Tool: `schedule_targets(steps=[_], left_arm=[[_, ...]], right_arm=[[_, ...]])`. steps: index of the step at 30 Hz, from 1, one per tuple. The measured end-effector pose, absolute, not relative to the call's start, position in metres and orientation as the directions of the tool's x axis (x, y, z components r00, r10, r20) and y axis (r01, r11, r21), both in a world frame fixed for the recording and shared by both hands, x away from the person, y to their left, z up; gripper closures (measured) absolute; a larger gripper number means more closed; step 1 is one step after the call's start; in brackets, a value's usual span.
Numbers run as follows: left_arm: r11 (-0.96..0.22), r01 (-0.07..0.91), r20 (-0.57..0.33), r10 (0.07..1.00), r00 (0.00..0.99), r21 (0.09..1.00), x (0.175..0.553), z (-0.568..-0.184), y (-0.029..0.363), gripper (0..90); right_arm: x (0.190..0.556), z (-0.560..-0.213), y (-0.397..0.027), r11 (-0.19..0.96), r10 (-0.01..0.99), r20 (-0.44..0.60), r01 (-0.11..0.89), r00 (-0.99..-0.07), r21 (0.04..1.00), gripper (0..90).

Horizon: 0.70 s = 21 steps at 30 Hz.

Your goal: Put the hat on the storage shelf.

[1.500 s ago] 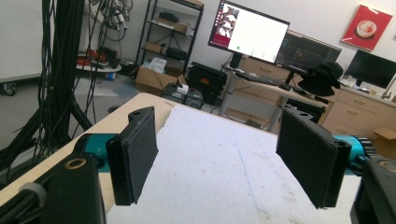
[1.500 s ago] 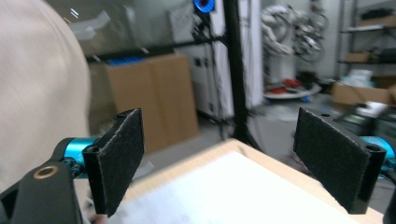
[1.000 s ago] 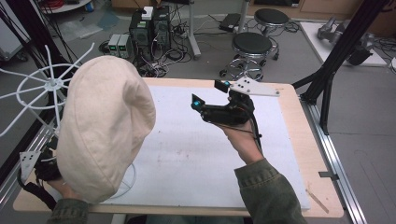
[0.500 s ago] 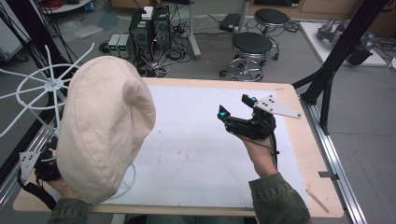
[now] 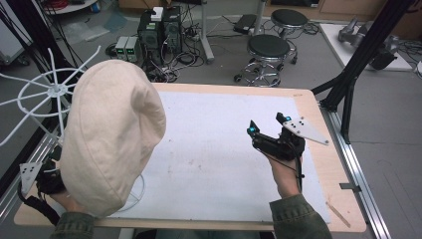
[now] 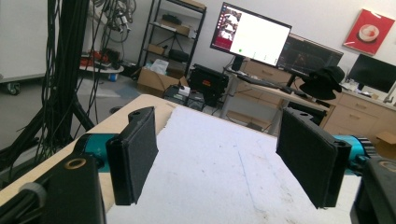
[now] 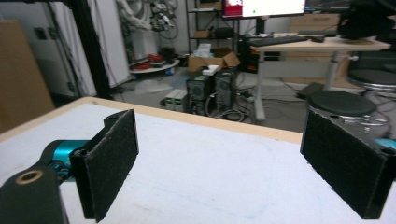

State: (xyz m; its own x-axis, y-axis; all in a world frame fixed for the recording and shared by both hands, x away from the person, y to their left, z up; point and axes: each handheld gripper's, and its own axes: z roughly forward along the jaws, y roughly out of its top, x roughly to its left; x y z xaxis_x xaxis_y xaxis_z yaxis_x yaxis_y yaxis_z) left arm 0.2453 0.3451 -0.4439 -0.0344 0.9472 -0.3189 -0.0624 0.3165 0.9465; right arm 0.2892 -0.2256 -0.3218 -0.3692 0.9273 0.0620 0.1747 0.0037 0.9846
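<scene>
A large cream fabric cap (image 5: 112, 134) stands over a white wire stand (image 5: 137, 191) on the left of the table's white mat (image 5: 214, 149). My left gripper (image 5: 45, 180) is low at the table's front left corner, partly hidden behind the cap. In the left gripper view its jaws (image 6: 222, 158) are open over the mat with nothing between them. My right gripper (image 5: 266, 123) is held above the mat's right side, open and holding nothing. The right gripper view has its pads (image 7: 109, 161) wide apart above bare mat.
A white spoked wire wheel (image 5: 54, 89) stands off the table's left edge. Black frame legs (image 5: 348, 84) rise at the right rear. Stools (image 5: 268, 50) and computer boxes (image 5: 159, 30) are on the floor beyond the far edge. A thin stick (image 5: 338, 213) lies at the front right corner.
My right gripper has moved to the right and back toward the person, staying open. The cap and the left gripper have not moved.
</scene>
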Motion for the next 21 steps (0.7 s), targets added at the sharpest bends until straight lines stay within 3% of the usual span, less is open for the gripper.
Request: schedule_targets(steps=[21], left_arm=[[0.310,-0.061,-0.312,0.950,-0.027,0.949,0.244,-0.444,0.344,28.9]], right_arm=[[0.273,-0.380,-0.263,-0.030,0.989,0.053,0.158,-0.140,0.987,10.6]])
